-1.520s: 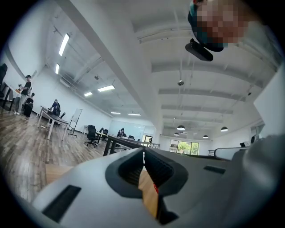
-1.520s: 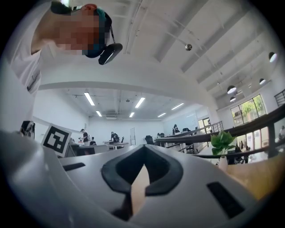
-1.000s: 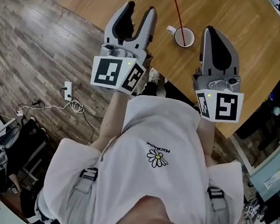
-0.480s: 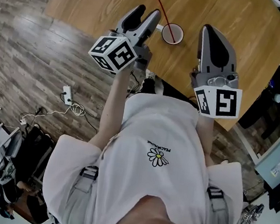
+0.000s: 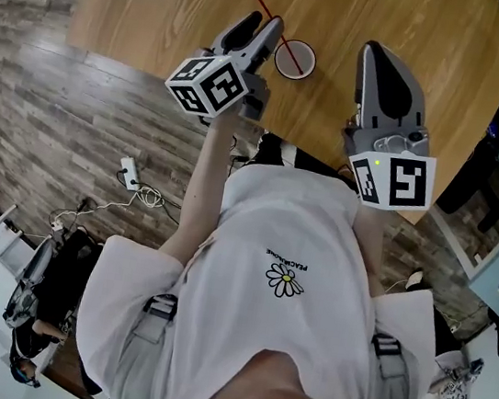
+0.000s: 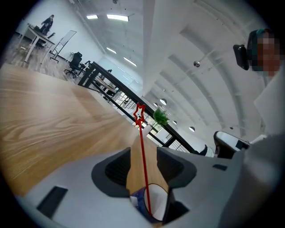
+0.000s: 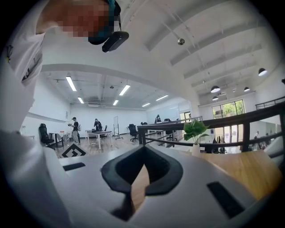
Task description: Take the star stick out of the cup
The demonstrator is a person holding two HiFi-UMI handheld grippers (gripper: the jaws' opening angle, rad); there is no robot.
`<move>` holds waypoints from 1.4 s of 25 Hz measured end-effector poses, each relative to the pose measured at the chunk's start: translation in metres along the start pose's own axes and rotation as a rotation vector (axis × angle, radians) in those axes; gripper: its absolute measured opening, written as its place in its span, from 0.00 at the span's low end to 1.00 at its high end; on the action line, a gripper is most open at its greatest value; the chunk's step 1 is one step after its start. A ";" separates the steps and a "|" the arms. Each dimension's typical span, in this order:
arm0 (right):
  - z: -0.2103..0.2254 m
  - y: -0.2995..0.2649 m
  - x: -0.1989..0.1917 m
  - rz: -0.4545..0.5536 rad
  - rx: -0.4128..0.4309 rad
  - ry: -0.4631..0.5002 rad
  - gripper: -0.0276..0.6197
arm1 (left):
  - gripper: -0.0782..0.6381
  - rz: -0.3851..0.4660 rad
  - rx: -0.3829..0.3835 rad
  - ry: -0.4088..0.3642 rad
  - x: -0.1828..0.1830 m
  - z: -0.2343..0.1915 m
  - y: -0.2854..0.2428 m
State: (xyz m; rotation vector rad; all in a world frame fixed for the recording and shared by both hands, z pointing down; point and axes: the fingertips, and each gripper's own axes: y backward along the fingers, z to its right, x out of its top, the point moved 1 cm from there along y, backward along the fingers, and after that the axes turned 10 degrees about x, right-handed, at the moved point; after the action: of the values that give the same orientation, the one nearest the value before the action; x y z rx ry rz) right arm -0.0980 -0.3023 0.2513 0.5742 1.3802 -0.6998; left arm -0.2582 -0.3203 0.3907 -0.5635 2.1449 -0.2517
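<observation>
A thin red star stick leans up and to the left out of a small white cup on the wooden table. My left gripper reaches in just left of the cup. In the left gripper view the star stick runs up through the gap between the jaws of my left gripper, above the cup. The jaws are closing and the pads do not touch the stick. My right gripper hovers right of the cup, shut and holding nothing; in its own view my right gripper shows its tips meeting.
The table's near edge runs just under both grippers. Below it lies plank floor with a power strip and cables. A potted plant stands by a black railing beyond the table, and people work at desks far back.
My left gripper has rolled over and moved right toward the cup, so its jaws now flank the stick. The right gripper has barely moved. The stick still stands in the cup.
</observation>
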 end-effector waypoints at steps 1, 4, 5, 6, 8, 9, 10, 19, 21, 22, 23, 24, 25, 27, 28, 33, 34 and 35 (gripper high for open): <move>0.002 0.001 -0.002 -0.003 -0.004 -0.005 0.05 | 0.38 -0.009 0.002 -0.004 -0.003 0.000 -0.002; 0.006 0.003 -0.010 -0.013 -0.015 -0.016 0.05 | 0.34 -0.038 -0.003 -0.002 -0.013 -0.001 -0.005; 0.007 0.005 -0.014 -0.019 -0.015 -0.018 0.05 | 0.34 -0.049 -0.006 0.002 -0.019 -0.001 -0.006; 0.007 0.009 -0.019 -0.026 -0.013 -0.019 0.05 | 0.34 -0.057 -0.006 0.005 -0.029 0.001 -0.006; 0.009 0.025 -0.032 -0.036 -0.006 -0.017 0.05 | 0.32 -0.067 0.004 0.006 -0.055 0.005 -0.003; 0.010 0.035 -0.039 -0.039 -0.002 -0.016 0.05 | 0.30 -0.070 0.009 0.007 -0.070 0.008 -0.002; 0.011 0.045 -0.045 -0.042 0.001 -0.016 0.05 | 0.27 -0.073 0.008 0.009 -0.084 0.012 0.000; 0.018 0.119 -0.094 -0.072 0.017 -0.001 0.05 | 0.13 -0.092 -0.046 0.001 -0.180 0.051 0.007; 0.022 0.134 -0.099 -0.071 0.017 0.003 0.05 | 0.13 -0.091 -0.043 -0.009 -0.194 0.058 0.006; 0.023 0.137 -0.099 -0.070 0.016 0.003 0.05 | 0.13 -0.089 -0.042 -0.010 -0.196 0.060 0.006; 0.024 0.138 -0.099 -0.070 0.015 0.003 0.05 | 0.13 -0.087 -0.042 -0.008 -0.196 0.060 0.006; 0.023 0.139 -0.099 -0.071 0.015 0.003 0.05 | 0.13 -0.085 -0.041 -0.005 -0.195 0.060 0.007; 0.022 0.139 -0.099 -0.072 0.017 0.004 0.05 | 0.13 -0.080 -0.040 0.000 -0.193 0.059 0.008; 0.021 0.139 -0.097 -0.066 0.023 0.003 0.05 | 0.13 -0.061 -0.041 0.008 -0.186 0.061 0.011; 0.021 0.140 -0.095 -0.058 0.027 0.002 0.05 | 0.13 -0.047 -0.046 0.007 -0.180 0.065 0.012; 0.012 0.143 -0.076 -0.001 0.051 0.024 0.05 | 0.13 0.045 -0.086 -0.055 -0.141 0.096 0.027; 0.009 0.144 -0.072 0.009 0.055 0.029 0.05 | 0.13 0.071 -0.087 -0.062 -0.131 0.102 0.032; 0.007 0.146 -0.068 0.020 0.058 0.032 0.05 | 0.13 0.099 -0.087 -0.069 -0.120 0.108 0.037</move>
State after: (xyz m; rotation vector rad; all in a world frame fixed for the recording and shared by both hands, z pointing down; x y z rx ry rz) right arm 0.0107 -0.2016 0.3142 0.6468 1.3859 -0.7194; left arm -0.1209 -0.2274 0.3984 -0.5058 2.1178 -0.0837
